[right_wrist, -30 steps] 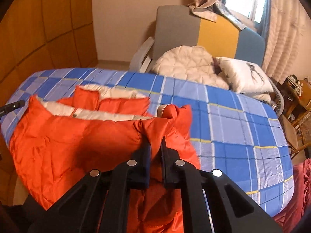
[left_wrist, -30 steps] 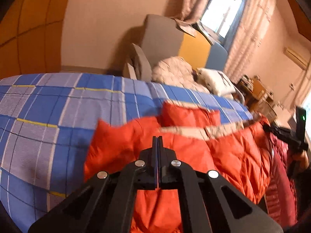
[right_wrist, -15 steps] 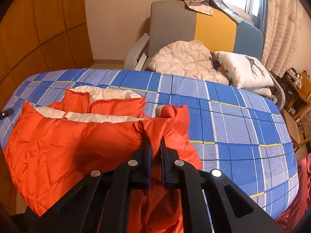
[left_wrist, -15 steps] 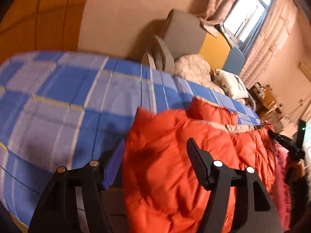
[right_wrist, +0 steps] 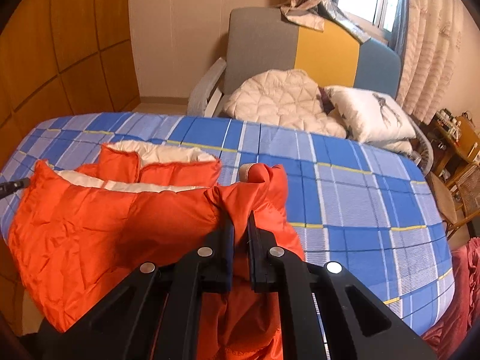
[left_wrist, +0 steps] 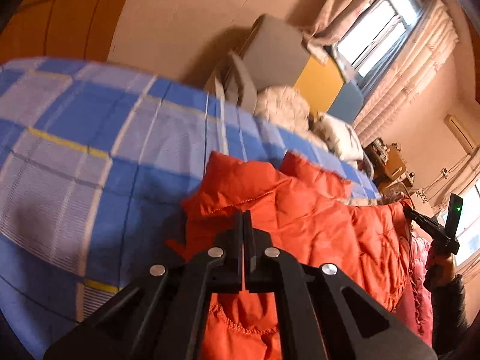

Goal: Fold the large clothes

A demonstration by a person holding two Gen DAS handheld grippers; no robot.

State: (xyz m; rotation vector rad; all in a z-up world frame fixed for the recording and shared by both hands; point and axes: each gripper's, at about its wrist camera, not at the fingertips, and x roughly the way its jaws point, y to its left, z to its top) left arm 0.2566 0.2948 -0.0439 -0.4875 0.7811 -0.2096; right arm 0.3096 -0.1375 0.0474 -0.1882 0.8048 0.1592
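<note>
- A bedroom with tan walls, a curtained window [left_wrist: 387,30] and a grey, yellow and blue armchair [right_wrist: 300,51]; a bed [right_wrist: 345,180] under a blue plaid cover carries the work.
- Left wrist view: the orange padded jacket [left_wrist: 315,219] lies on the near part of the bed and runs away to the right, its long axis stretching toward the other device at the right edge. The left hand-held gripper [left_wrist: 243,225] has just snapped closed, its jaws pressed together with no gap; the jacket's stitched edge lies right at the tips, but I cannot tell whether any fabric is caught between them.
- Right wrist view: the same jacket spreads leftward, its cream lining [right_wrist: 168,156] showing along the far edge. The right hand-held gripper [right_wrist: 238,228] pinches a bunched fold of orange fabric at the jacket's right end, jaws nearly together.
- Judgement: each hand sits at one end of the jacket, so the coming fold turns on carrying that long near edge across the bed, away from the person; the right hand has the sure hold.
</note>
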